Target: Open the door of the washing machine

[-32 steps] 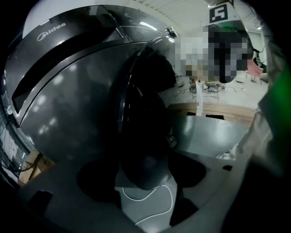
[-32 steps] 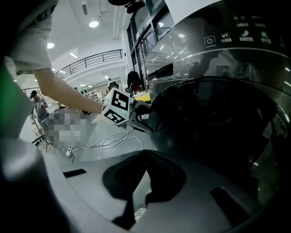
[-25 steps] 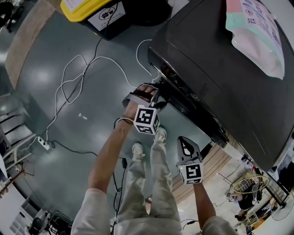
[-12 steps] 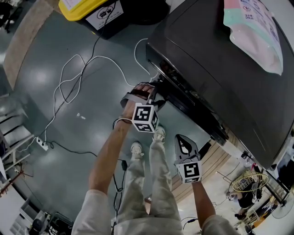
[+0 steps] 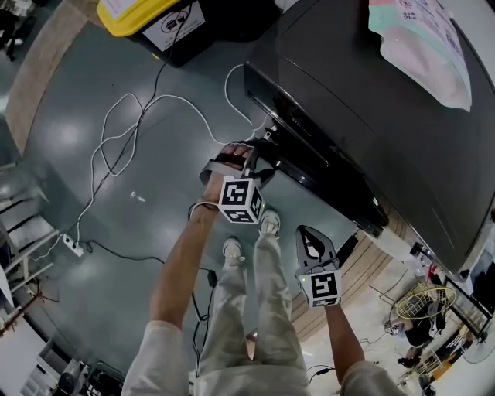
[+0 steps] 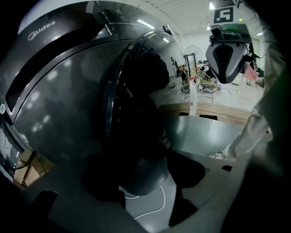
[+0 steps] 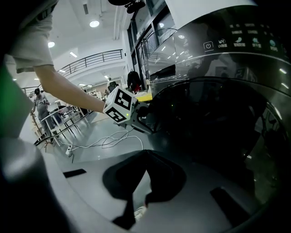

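The dark washing machine [image 5: 387, 116] fills the upper right of the head view, and its round door [image 5: 313, 166] stands a little out from the front. My left gripper [image 5: 249, 164] is at the door's left rim [image 6: 119, 91]. Its jaws sit either side of a rounded grey part of the door [image 6: 142, 175], closed against it. The right gripper view shows that gripper [image 7: 144, 119] touching the door's edge. My right gripper [image 5: 312, 236] hangs lower, in front of the machine and apart from it. Its pads [image 7: 132, 175] meet with nothing between them.
A pink and green pouch [image 5: 421, 46] lies on the machine's top. White cables [image 5: 147, 108] and a power strip [image 5: 71, 244] trail over the grey floor at left. A yellow-lidded bin [image 5: 155, 19] stands at the back. The person's legs and shoes [image 5: 232, 249] are below the grippers.
My left gripper has drawn slightly left and away from the machine, and the door's left edge has come out with it. The right gripper has hardly moved.
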A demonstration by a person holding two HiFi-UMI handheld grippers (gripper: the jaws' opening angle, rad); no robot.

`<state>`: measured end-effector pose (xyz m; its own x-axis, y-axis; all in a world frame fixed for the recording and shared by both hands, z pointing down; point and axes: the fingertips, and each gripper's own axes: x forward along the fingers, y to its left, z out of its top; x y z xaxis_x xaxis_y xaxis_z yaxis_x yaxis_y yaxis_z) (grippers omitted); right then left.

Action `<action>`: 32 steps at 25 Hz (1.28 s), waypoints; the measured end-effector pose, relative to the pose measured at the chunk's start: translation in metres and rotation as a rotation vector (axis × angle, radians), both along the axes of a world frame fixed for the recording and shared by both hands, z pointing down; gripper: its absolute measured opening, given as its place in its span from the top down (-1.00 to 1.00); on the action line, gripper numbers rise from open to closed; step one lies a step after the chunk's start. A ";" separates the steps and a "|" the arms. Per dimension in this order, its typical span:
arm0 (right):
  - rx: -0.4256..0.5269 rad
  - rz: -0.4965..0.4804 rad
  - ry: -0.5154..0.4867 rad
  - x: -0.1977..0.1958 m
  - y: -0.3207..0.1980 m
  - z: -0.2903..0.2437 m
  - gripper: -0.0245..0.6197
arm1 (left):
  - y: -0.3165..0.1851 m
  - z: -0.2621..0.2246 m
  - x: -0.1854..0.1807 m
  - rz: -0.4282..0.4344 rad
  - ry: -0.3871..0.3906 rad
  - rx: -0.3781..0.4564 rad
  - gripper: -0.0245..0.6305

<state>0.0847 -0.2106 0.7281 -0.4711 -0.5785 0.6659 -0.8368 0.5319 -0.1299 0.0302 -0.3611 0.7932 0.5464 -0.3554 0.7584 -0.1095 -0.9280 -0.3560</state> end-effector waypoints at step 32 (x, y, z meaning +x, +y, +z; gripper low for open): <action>0.113 0.145 0.014 -0.053 0.108 -0.034 0.93 | 0.102 0.001 -0.042 -0.229 0.046 -0.021 0.02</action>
<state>0.0321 -0.1027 0.6942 -0.3682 -0.7113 0.5987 -0.9071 0.4160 -0.0636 -0.0114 -0.2590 0.7941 0.4869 -0.4590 0.7431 -0.3341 -0.8840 -0.3271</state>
